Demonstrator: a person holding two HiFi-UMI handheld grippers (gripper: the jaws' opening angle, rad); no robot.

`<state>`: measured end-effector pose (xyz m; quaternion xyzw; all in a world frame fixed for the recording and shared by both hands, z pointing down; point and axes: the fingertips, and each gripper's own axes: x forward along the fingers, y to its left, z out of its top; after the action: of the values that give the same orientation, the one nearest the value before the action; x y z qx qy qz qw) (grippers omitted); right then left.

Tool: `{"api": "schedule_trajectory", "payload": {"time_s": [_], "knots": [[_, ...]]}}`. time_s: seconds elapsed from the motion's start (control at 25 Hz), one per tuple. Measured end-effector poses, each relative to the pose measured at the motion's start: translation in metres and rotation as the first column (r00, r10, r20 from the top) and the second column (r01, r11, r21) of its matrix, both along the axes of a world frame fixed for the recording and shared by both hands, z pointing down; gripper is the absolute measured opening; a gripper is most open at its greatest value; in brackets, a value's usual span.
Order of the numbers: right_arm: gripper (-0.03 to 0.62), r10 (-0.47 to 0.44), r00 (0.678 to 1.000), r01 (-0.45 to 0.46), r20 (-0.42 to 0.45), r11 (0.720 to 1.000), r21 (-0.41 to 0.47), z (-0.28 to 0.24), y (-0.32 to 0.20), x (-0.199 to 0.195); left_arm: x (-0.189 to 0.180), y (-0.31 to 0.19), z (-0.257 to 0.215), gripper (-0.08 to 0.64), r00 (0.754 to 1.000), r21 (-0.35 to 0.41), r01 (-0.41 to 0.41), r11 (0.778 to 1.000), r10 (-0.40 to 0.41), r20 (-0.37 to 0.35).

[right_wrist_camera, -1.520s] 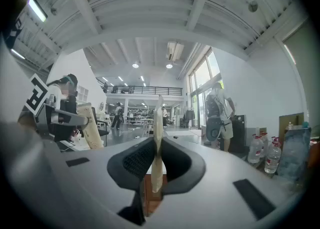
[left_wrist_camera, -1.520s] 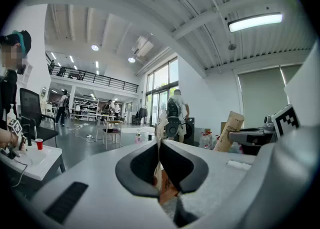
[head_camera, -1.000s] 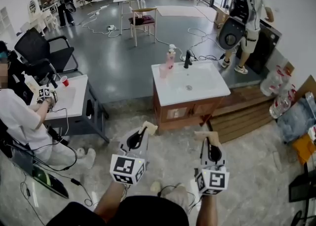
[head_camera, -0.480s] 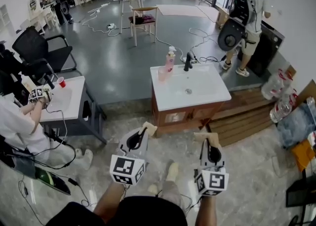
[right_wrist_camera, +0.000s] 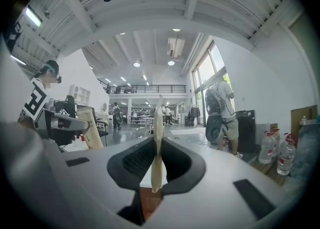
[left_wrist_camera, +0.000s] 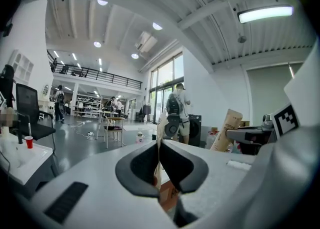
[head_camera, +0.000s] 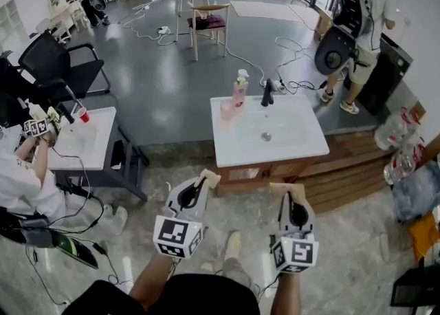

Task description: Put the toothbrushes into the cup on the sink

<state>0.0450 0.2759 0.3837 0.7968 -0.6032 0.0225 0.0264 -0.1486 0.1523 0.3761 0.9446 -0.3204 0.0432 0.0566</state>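
My left fingers (left_wrist_camera: 158, 143) and right fingers (right_wrist_camera: 157, 158) are pressed together on nothing, no toothbrushes in sight yet — I'd expect light, stiff, slick plastic, best pinched mid-handle.

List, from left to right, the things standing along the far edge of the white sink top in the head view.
translucent pink cup → pink pump bottle with a white top → black faucet
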Motion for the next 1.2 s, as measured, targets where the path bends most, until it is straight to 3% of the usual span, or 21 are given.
{"api": "schedule_trajectory", "payload": {"time_s": [0.44, 1.2], "knots": [[0.044, -0.07, 0.997, 0.07, 0.014, 0.997, -0.009, 0.003, -0.064, 0.066, 0.058, -0.049, 0.003, 0.009, 0.998, -0.01, 0.065, 0.998, -0.065, 0.018], [0.044, -0.197, 0.98, 0.197, 0.029, 0.98, 0.013, 0.011, -0.146, 0.121, 0.104, -0.106, 0.005, 0.009, 0.982, 0.0, 0.185, 0.983, -0.185, 0.038]]}}
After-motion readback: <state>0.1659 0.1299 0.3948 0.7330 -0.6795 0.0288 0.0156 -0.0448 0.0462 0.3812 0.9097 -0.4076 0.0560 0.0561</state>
